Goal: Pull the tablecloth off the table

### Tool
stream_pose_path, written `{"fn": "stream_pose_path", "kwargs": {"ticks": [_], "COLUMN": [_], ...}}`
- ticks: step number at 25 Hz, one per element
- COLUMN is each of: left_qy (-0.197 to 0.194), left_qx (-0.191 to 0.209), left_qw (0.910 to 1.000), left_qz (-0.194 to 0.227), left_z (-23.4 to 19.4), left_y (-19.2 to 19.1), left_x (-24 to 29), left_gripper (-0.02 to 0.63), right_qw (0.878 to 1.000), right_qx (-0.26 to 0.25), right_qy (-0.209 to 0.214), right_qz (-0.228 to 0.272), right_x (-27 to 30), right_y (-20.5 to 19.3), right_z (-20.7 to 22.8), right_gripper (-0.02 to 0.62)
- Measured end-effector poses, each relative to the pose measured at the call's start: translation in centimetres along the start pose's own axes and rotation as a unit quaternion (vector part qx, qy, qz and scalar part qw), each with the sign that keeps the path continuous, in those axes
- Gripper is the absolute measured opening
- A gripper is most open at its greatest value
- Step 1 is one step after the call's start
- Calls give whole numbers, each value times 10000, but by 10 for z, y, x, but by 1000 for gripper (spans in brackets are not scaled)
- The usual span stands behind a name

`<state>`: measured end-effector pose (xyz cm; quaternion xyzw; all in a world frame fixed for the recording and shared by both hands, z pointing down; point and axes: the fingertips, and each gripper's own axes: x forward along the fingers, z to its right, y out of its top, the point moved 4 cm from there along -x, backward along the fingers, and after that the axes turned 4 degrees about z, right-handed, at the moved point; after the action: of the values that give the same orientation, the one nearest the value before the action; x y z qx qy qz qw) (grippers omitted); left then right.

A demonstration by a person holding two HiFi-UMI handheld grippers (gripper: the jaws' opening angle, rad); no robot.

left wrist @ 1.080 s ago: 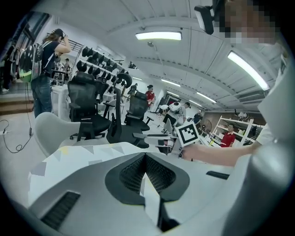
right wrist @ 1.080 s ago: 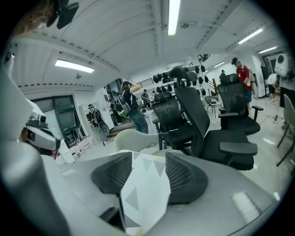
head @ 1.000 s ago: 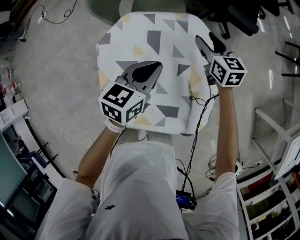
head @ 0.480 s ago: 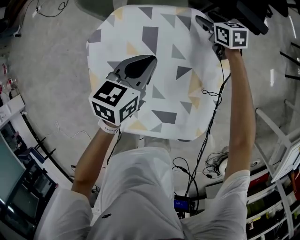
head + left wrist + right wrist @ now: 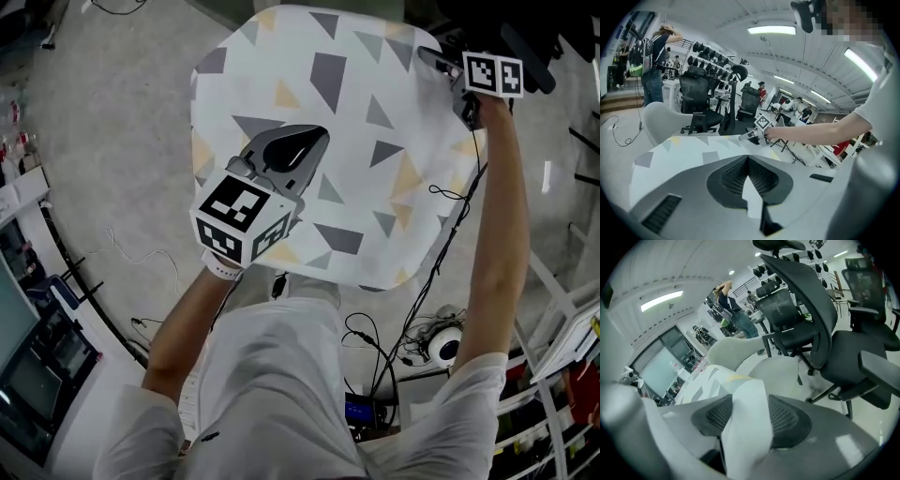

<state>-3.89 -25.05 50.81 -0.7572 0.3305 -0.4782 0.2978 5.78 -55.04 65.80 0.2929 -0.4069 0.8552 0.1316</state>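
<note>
Lying between the right gripper's [image 5: 749,404] parted jaws is the tablecloth [image 5: 740,439].

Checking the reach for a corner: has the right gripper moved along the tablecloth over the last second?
Yes. The right gripper went forward along the right edge of the tablecloth, from its middle to the far corner.

The white fabric tablecloth [image 5: 356,141] carries scattered triangles in dark grey, light grey and pale yellow. The grey plastic left claw [image 5: 317,138] and grey plastic right claw [image 5: 427,56] each bear 1 cube of black-and-white square markers. The hard floor [image 5: 112,122] is speckled grey, the person's short-sleeved shirt [image 5: 281,375] white, the mesh office chair [image 5: 806,310] black.
</note>
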Motion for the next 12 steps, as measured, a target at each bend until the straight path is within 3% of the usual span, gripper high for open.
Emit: {"fn": "stream_pose_path", "kwargs": {"ticks": [4,12], "left_qy": [25,-12], "left_qx": [12,153], "left_qw": [10000,9998], "left_qz": [59,159], "left_z": [-2,-3], "left_y": [2,19], "left_x": [-8,-4], "left_gripper": [6,6], "right_qw": [9982,9945], "right_qx": [-527,-975], "right_qy": [-276,102], "right_qz": [99,365], "right_x": [-11,-40], "right_y": [8,21], "right_z": [-8,-44], "right_gripper": [210,110]}}
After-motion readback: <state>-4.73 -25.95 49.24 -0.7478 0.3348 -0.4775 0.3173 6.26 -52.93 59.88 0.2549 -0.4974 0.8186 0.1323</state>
